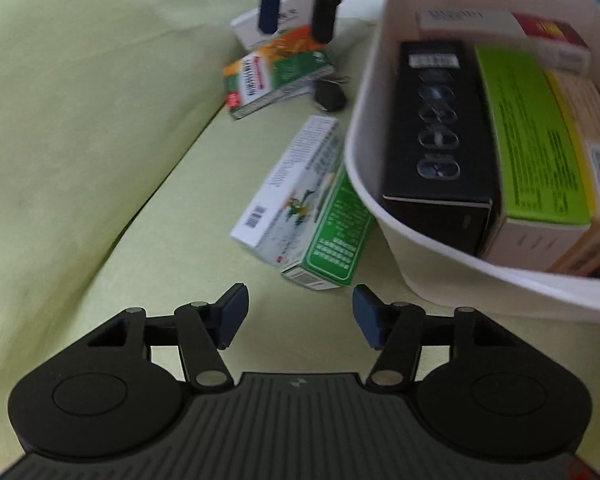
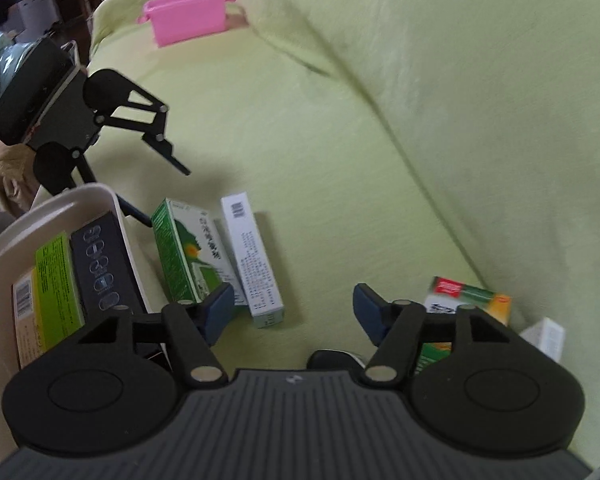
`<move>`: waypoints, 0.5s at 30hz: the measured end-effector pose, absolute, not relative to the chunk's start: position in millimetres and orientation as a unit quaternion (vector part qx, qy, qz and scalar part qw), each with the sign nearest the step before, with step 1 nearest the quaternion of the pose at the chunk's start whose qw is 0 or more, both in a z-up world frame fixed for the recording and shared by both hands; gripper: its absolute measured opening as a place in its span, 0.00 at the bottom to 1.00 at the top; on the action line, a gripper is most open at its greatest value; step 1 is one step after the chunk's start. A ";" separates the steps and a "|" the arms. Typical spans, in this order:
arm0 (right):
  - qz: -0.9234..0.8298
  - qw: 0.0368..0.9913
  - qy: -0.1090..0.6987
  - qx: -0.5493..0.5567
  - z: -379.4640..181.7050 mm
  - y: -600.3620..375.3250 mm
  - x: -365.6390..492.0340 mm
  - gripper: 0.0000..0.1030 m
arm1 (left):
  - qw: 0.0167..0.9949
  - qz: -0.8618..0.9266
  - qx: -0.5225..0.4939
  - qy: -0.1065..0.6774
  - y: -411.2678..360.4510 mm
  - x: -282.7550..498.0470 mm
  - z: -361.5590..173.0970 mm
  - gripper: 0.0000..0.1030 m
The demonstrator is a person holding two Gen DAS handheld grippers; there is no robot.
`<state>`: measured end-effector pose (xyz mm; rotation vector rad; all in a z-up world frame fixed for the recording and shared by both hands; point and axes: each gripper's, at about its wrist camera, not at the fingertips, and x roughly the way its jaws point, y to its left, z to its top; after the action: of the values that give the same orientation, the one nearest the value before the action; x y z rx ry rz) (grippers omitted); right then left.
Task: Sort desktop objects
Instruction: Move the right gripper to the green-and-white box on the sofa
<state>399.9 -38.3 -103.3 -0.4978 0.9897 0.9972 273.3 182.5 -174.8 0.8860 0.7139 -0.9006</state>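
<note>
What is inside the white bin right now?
The white bin holds boxes packed side by side: a black box, a lime-green box, a tan box and a white-and-red box. Whatever lies beneath them is covered.

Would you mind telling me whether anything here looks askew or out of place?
Yes: a small black key-fob-like object lies among the loose cardboard medicine boxes on the green cloth, and the green-and-white box leans tilted against the white plastic tub.
</note>
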 end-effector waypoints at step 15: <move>0.543 0.656 0.479 -0.214 -128.8 -29.0 408.7 0.35 | 0.740 -0.447 0.392 0.316 175.3 305.8 -191.4 0.35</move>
<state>408.7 -29.0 -128.8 -0.4842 1.0869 1.2301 305.8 175.3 -191.4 0.8598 0.6923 -0.9805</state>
